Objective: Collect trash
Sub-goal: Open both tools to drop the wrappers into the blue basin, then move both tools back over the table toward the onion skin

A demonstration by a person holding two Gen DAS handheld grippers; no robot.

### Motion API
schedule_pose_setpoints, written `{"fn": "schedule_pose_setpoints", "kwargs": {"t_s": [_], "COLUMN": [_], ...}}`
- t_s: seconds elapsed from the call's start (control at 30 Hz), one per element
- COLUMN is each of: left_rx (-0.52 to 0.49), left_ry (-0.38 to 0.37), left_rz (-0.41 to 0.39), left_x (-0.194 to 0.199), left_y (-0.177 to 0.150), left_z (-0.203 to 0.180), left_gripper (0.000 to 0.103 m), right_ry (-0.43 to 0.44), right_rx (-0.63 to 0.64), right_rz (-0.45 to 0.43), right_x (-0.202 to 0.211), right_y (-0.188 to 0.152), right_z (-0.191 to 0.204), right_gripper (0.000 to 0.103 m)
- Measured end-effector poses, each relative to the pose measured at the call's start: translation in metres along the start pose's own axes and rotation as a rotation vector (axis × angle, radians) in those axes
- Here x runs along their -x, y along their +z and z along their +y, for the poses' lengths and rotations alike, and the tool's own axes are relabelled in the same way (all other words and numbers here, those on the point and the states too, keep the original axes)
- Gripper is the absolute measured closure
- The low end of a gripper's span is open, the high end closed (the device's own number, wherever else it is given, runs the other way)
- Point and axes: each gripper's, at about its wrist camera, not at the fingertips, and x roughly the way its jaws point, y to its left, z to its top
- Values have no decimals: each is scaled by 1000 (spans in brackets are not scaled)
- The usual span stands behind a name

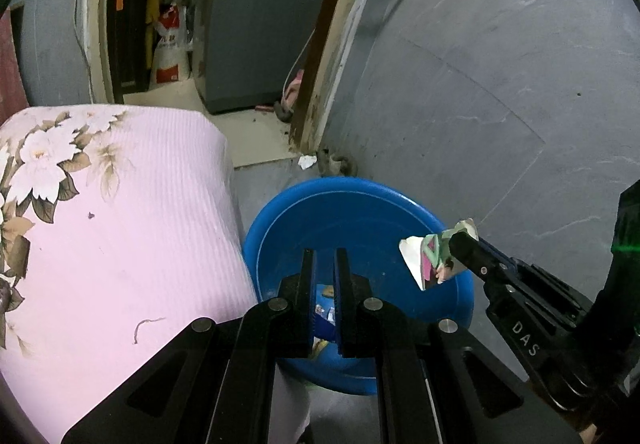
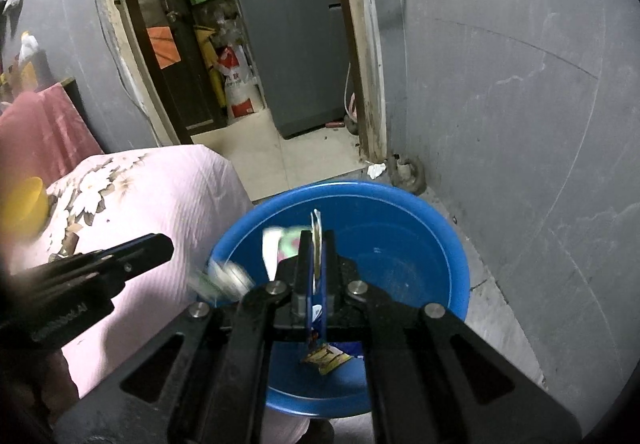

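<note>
A blue plastic basin stands on the grey floor beside the bed; it also shows in the right wrist view. Wrappers lie in its bottom. My right gripper is shut on a shiny foil wrapper and holds it over the basin's right side. My left gripper hangs over the basin with its jaws slightly apart and nothing between them. A blurred wrapper is in the air just below the left gripper's tips, at the basin's left rim.
A bed with a pink flowered cover lies to the left, against the basin. A grey wall closes the right. A doorway behind leads to a grey appliance. Crumpled paper lies at the door post. A yellow bowl sits on the bed.
</note>
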Motion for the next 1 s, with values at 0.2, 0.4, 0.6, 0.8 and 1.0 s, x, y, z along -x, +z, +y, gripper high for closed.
{"fn": "schedule_pose_setpoints", "kwargs": {"t_s": [0.2,0.4,0.6,0.8,1.0], "left_rx": [6,11,26,37,64], "left_ry": [-4,-7,0,23,70], "left_rz": [-20,-71,-158,-248,-373], "left_x": [12,35,71,113,164], "left_y": [0,3,4,8,0], "left_z": [-2,0,4,13,28], "left_gripper": [92,81,68,52,24], "right_ry": [-6,-13,-10,5,30], "right_rx": [3,2,19,42,72], "right_rz": [-6,-35,-112,-214,-295], "right_x": [4,16,45,82,112], "right_y": [2,7,14,21,25], "right_z": [1,6,16,37,64], "right_gripper": [54,35,30,16,8]}}
